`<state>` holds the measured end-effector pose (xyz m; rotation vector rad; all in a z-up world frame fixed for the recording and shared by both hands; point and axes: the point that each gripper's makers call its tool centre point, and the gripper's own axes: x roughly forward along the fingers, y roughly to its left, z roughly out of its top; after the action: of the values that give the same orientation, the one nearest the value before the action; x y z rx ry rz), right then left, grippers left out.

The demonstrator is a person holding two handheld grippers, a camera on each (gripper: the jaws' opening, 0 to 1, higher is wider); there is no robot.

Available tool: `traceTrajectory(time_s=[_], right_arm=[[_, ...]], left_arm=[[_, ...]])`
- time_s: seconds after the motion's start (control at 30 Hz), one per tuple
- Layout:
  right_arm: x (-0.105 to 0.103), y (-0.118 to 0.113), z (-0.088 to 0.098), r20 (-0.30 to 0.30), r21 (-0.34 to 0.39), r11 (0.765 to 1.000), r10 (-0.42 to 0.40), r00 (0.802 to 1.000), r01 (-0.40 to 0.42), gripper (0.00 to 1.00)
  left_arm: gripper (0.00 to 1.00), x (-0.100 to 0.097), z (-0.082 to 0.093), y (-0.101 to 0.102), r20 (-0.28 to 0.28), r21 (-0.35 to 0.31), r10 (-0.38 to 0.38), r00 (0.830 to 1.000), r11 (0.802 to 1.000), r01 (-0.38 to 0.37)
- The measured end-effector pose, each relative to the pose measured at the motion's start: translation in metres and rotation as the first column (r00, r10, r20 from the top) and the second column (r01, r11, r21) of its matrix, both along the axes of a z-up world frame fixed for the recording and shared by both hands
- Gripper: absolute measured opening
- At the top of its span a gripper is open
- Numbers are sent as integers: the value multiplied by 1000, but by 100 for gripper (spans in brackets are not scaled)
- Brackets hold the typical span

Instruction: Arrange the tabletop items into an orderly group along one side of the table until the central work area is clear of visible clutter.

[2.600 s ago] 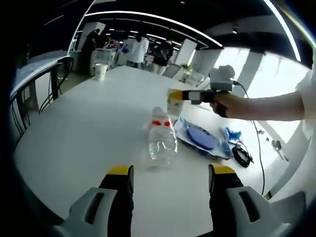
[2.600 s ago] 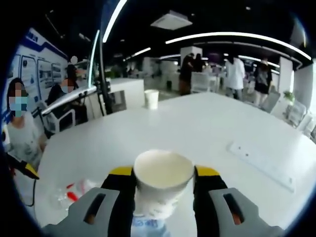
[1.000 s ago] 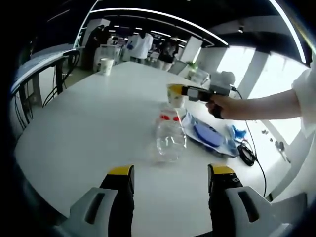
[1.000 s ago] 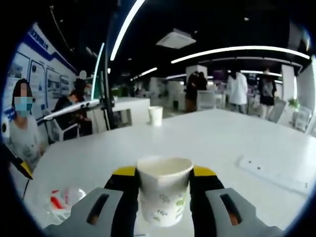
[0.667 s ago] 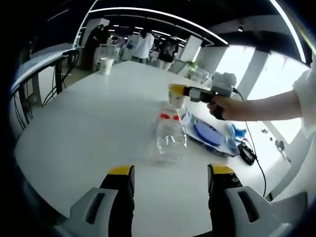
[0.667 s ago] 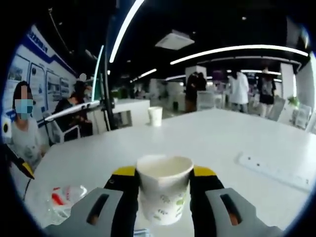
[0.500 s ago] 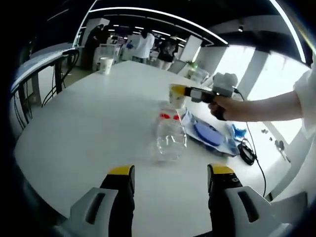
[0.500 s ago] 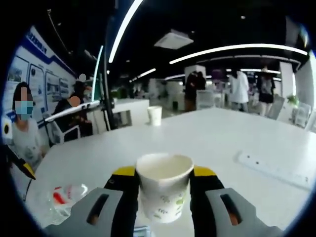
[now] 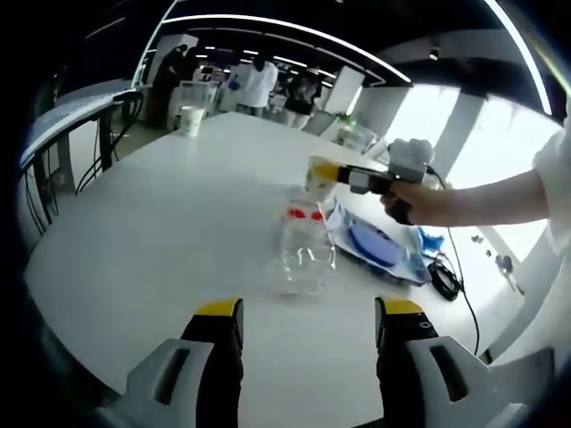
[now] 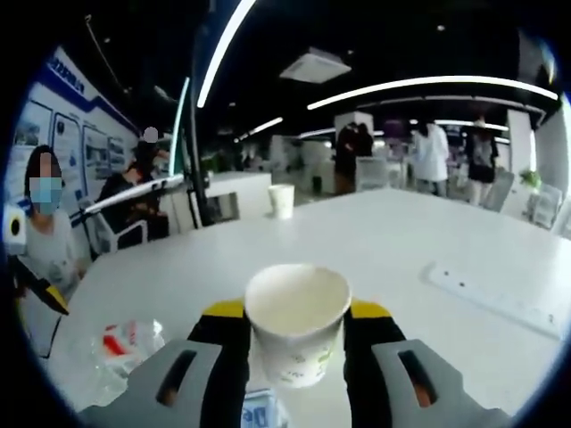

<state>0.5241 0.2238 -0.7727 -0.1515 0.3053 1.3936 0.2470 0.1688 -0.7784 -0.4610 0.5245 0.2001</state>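
Observation:
A white paper cup (image 10: 297,332) with a green print is held off the table, my right gripper (image 10: 294,312) shut on its sides. In the left gripper view that cup (image 9: 319,176) hangs over the table just beyond a clear plastic bottle (image 9: 303,251) that lies on its side, red label at its far end. My left gripper (image 9: 310,312) stays open near the table's front edge, short of the bottle, with nothing between its jaws. The bottle (image 10: 125,346) also lies low at the left in the right gripper view.
A flat blue packet (image 9: 375,250) lies right of the bottle, with a black cable coil (image 9: 441,280) beyond it. A second paper cup (image 9: 188,119) stands at the far end of the white table (image 9: 161,223). A white power strip (image 10: 495,299) lies to the right. People stand in the background.
The right gripper with the cup has drifted slightly right and lower over the bottle's far end, and the cup tips so that its mouth shows more. The left gripper and bottle have not moved.

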Motion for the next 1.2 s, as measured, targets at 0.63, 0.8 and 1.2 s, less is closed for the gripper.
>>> traceTrajectory(time_s=[0.63,0.8,1.2], right_arm=[[-4,-5,-10,13,-61,998,21,1000,-21,37],[-4,-6,-12,4,-72,997,20,1000,-20,38],[-9,-13,-22,-52,-117,993,6,999,-12,54]], left_arm=[[56,-1,-1,0,-2,-6,4,1000,1000,-4],[55,-1,-1,1,-3,-7,7,1000,1000,-7],[56,-1,-2,1,-5,-14,9,1000,1000,-9]])
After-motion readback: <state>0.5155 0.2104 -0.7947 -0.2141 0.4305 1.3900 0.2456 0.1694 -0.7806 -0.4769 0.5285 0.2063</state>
